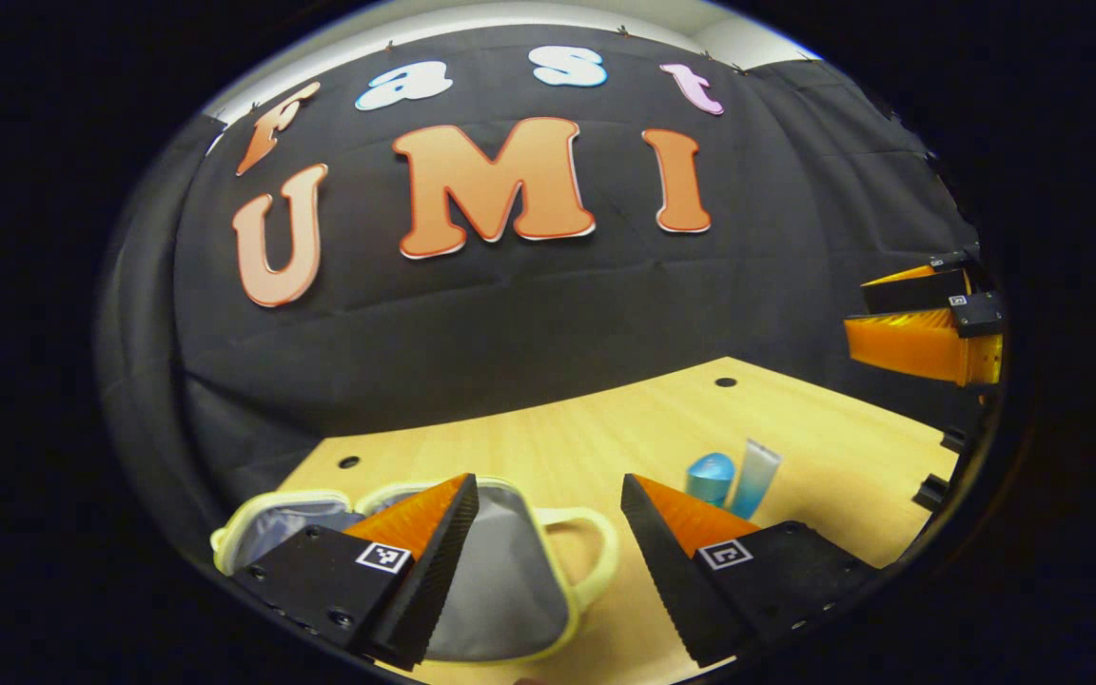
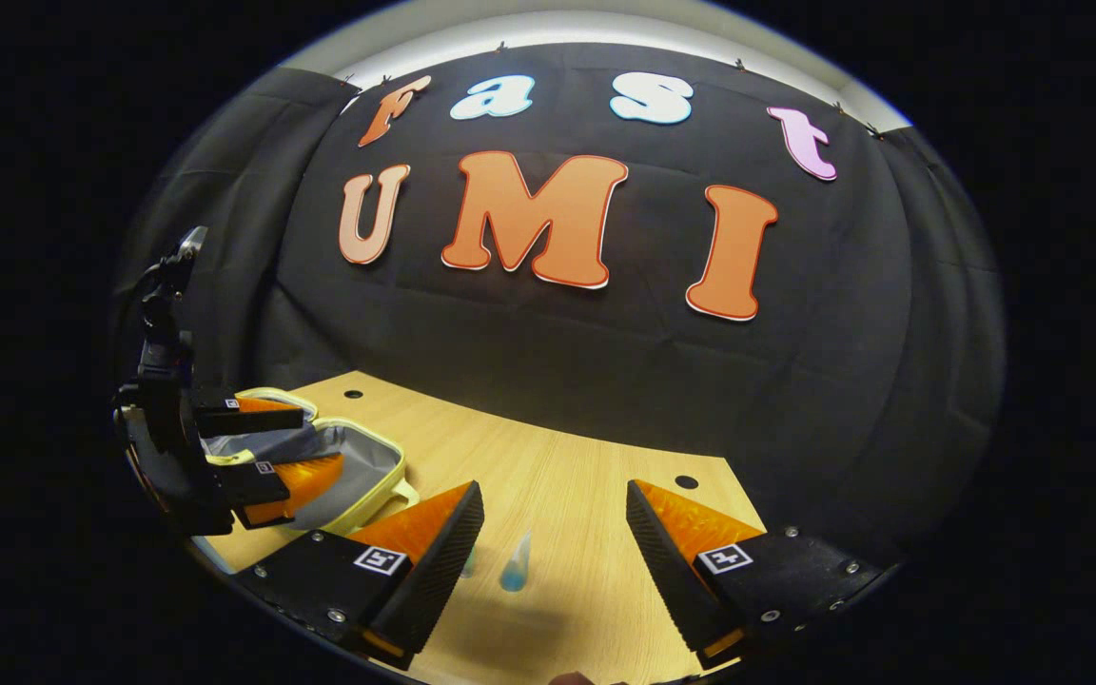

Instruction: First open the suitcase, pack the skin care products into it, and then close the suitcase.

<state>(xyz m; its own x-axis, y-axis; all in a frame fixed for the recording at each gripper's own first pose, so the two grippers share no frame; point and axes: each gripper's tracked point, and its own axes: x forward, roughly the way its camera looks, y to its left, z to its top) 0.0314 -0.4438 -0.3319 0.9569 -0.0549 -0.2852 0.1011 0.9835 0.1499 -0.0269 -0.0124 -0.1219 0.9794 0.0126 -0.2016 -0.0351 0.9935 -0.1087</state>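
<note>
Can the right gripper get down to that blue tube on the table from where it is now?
Probably yes. The right gripper is open, and the blue tube lies on the bare table between its fingers, just ahead. The left gripper is off over the open suitcase, out of the way.

No readable words, brands or numbers stand on anything here. Small square black-and-white marker tags sit on the left gripper (image 1: pixel 548 495) and on the right gripper (image 2: pixel 553 504), but they carry coded patterns, not text. The blue tube (image 1: pixel 755 476) is too small to read.
</note>
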